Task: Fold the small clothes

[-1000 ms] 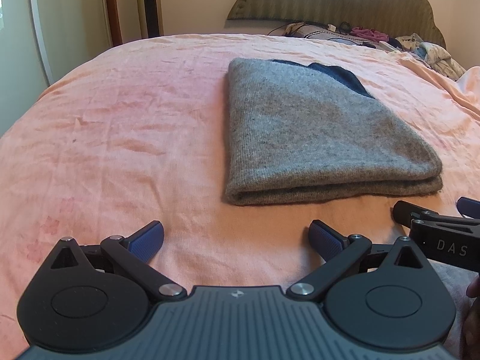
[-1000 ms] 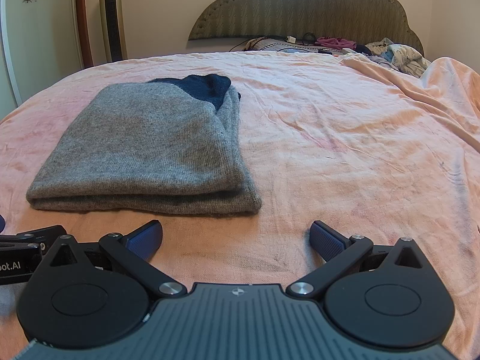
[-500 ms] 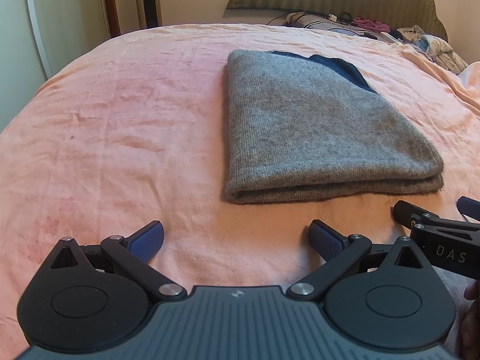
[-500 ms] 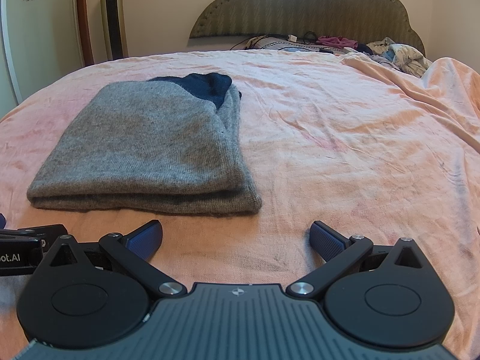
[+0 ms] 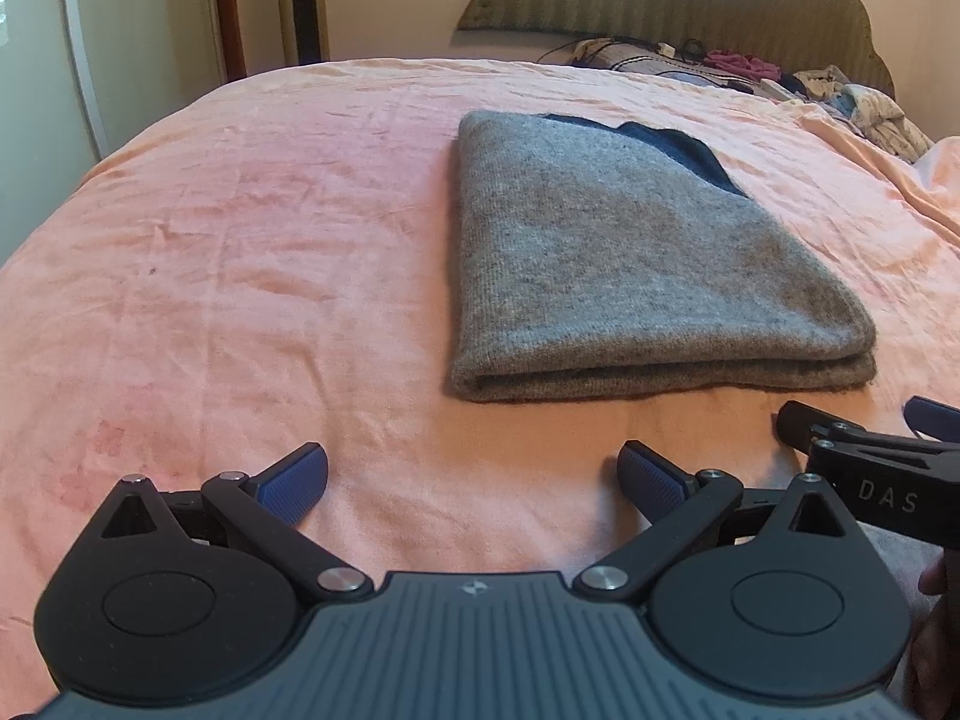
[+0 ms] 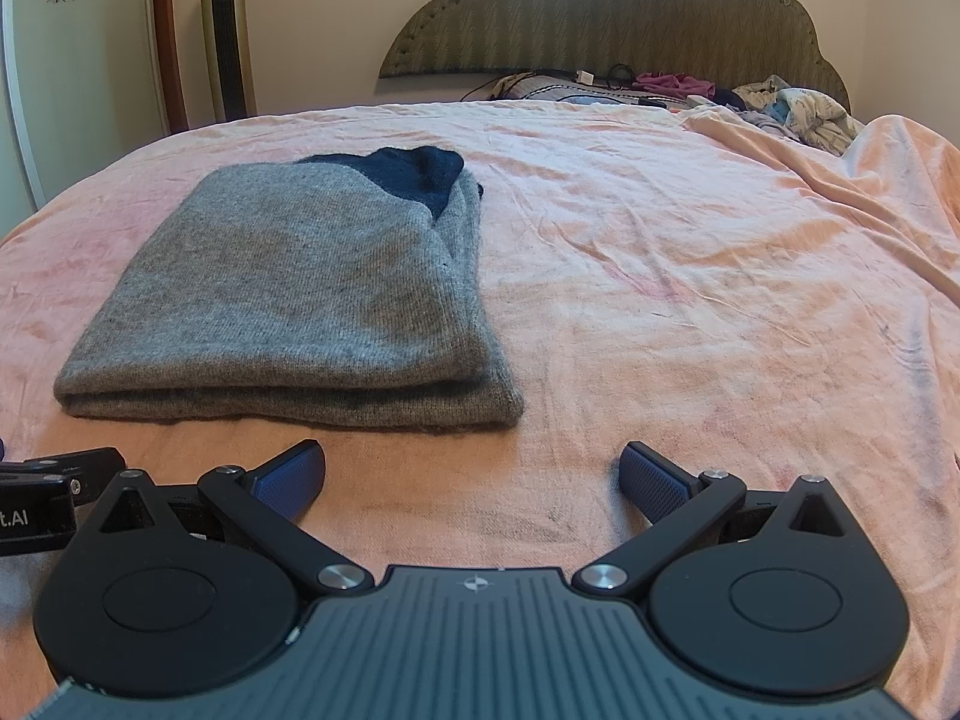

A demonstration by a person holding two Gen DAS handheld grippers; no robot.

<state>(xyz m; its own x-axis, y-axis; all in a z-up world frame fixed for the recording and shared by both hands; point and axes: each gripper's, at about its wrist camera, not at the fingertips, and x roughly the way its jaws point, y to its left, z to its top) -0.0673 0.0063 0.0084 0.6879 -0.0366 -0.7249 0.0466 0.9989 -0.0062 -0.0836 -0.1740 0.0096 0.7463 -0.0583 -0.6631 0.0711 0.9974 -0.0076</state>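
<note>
A grey knit garment (image 5: 624,264) with a dark blue part at its far end lies folded in a flat rectangle on the pink bedspread (image 5: 240,276). It also shows in the right wrist view (image 6: 300,294), ahead and to the left. My left gripper (image 5: 473,483) is open and empty, hovering over the bedspread short of the garment's near fold. My right gripper (image 6: 473,483) is open and empty, just right of the garment's near corner. The right gripper's side shows in the left wrist view (image 5: 870,468), and the left gripper's side in the right wrist view (image 6: 54,480).
A padded headboard (image 6: 612,12) stands at the far end. Loose clothes and cables (image 6: 774,102) lie piled before it at the right. A rumpled fold of the bedspread (image 6: 870,174) rises at the right. A tower fan (image 6: 228,30) stands by the wall at the left.
Both grippers have risen or tilted slightly, so the garment sits a little lower in view. The garment has not moved and both grippers stay open.
</note>
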